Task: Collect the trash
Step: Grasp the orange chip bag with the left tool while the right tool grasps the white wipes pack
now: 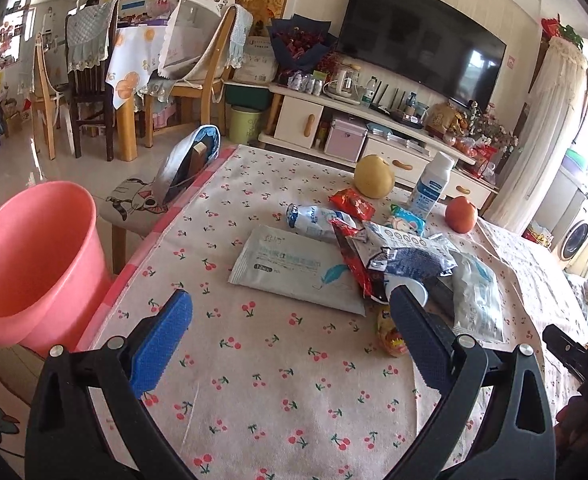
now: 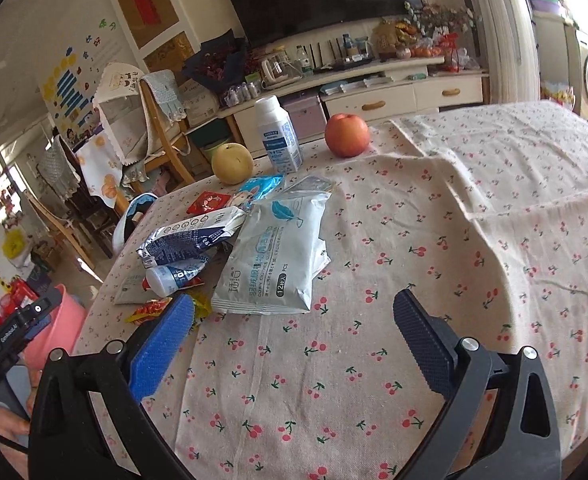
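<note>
2 grippers, left (image 1: 290,312) and right (image 2: 294,312), both released; I'm hovering them over crumpled plastic wrappers (image 1: 405,256) beside round pink plastic bucket (image 1: 34,256).

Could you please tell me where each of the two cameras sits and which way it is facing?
Left wrist: on the open left gripper, above the table's near-left part, facing the wrappers, TV and pink bin; its fingers show.
Right wrist: on the open right gripper, facing the wipes pack and apple; the left gripper shows at left.
Shared: wrappers, pear, apple, bottle, bin.
</note>
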Demonstrator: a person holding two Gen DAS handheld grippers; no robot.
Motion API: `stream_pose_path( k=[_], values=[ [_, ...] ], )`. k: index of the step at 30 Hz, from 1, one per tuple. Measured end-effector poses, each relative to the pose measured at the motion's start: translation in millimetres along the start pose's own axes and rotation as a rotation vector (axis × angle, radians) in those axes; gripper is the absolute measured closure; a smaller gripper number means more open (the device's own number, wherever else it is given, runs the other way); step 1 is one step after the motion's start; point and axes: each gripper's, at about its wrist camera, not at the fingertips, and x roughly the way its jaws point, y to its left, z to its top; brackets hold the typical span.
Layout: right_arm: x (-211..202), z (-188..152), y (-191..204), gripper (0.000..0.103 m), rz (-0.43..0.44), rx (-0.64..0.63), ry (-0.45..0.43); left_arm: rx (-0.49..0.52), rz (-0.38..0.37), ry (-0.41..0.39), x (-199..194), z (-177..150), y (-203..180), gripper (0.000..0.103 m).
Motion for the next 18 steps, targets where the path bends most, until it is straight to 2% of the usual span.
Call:
stream_pose_path(
  k=[2,5,8,10,13,15,18],
  values=[
    [9.8,1.5,-3.3,0.004,0.025,0.036,0.032,-0.006,-0.007,0.015,11.5,8.1,5.1,0.004],
    [20.0,6.1,-4.2,0.005,0.054,0.049,0.060,0.010,-0.064,0.041,22.5,10.0,0.1,0.004],
    [31.8,12.8,-1.4,0.005,0.064,0.032,0.073,0.113,-0.147,0.079,28.7,-1.0,-27.1,0.004],
    [38.9,17.9,0.2,0.005,0.075,0.029,0.078,0.238,-0.183,0.116,34.5,-13.0,-54.7,0.004],
    [49.5,23.2,3.0,0.005,0.085,0.021,0.090,0.326,-0.230,0.174,45.8,-30.8,-79.8,0.013],
    [57.7,25.1,5.2,0.005,0.086,0.012,0.104,0.365,-0.248,0.218,55.7,-41.9,-91.4,0.021],
    [68.8,28.4,8.6,0.005,0.085,-0.001,0.121,0.427,-0.231,0.239,69.6,-52.6,-104.5,0.023]
  ],
)
